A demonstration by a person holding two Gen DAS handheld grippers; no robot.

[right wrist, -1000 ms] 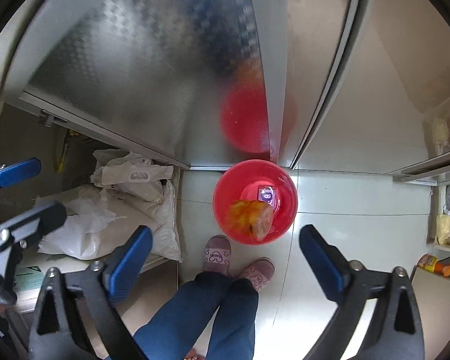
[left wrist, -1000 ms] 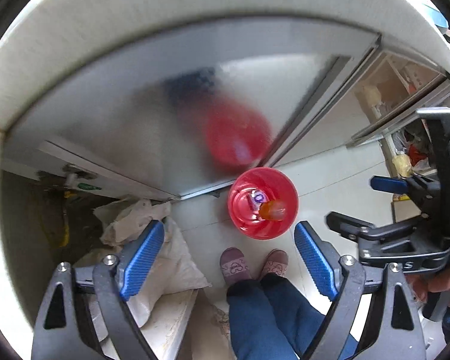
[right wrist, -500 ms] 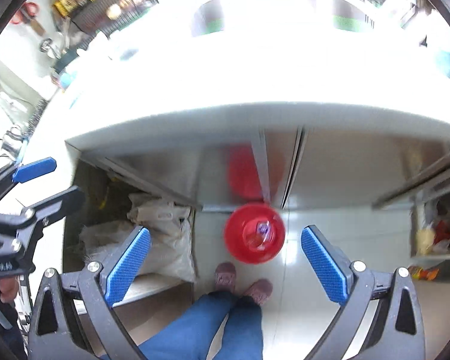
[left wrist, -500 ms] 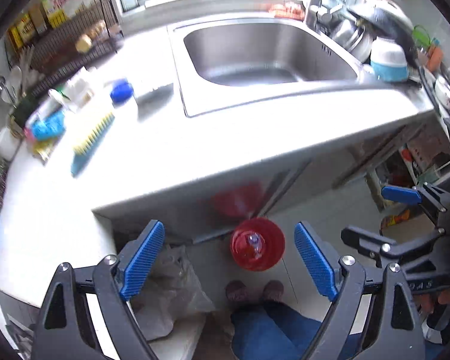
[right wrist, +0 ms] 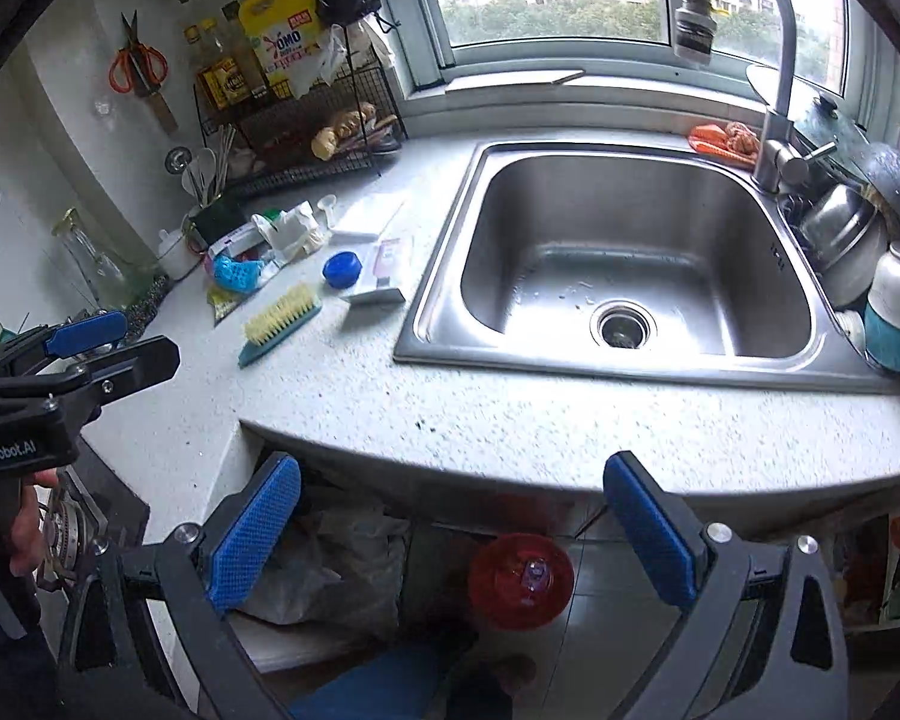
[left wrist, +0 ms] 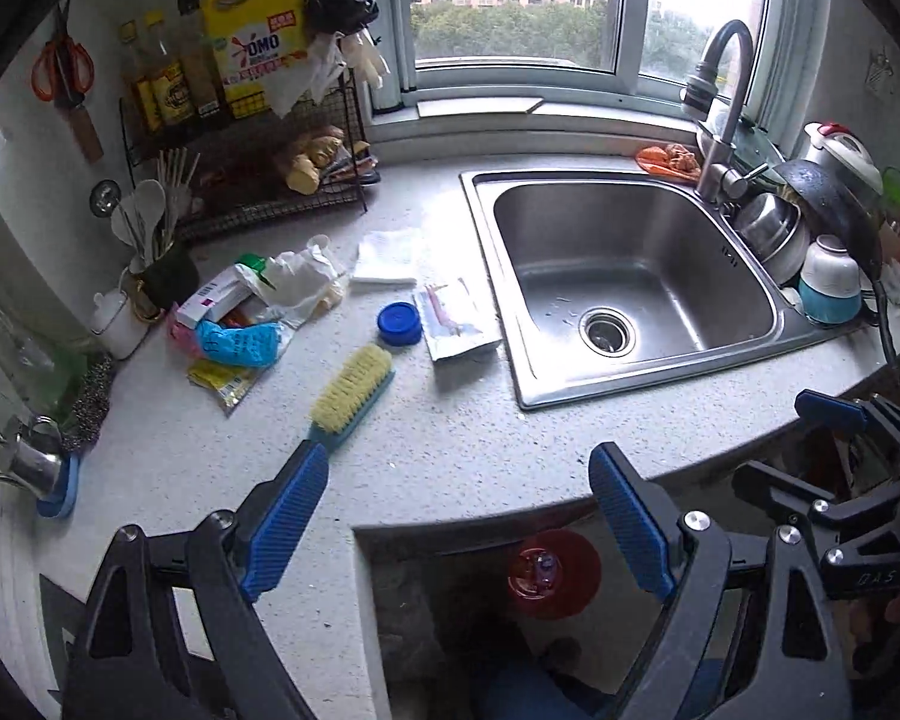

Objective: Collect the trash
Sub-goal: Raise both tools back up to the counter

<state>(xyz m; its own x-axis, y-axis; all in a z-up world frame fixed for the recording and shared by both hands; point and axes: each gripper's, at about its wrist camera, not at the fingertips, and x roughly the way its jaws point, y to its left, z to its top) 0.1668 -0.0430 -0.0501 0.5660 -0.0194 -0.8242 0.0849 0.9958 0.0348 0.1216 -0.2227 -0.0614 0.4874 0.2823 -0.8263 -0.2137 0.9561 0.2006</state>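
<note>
Both grippers hang open and empty over the front edge of the speckled worktop (left wrist: 450, 444). My left gripper (left wrist: 459, 507) is above the counter edge; my right gripper (right wrist: 450, 513) is to its right. Far below on the floor stands a red bin (left wrist: 553, 575) (right wrist: 521, 579) with wrappers inside. Trash lies on the worktop's left: a white crumpled bag (left wrist: 297, 282), a blue wrapper (left wrist: 240, 343), a yellow wrapper (left wrist: 222, 381), a pink-and-white box (left wrist: 210, 300), a flat white packet (left wrist: 456, 324) and a blue lid (left wrist: 399, 324).
A yellow-bristled scrub brush (left wrist: 351, 396) lies just beyond the left gripper. A steel sink (left wrist: 624, 276) with a tap (left wrist: 720, 102) fills the right; pots and bowls (left wrist: 810, 240) are stacked beside it. A wire rack (left wrist: 258, 168) of bottles stands at the back left.
Both grippers have risen from down by the red bin on the floor to above the worktop. The bin has shrunk to a small shape below. Jaws stayed open.
</note>
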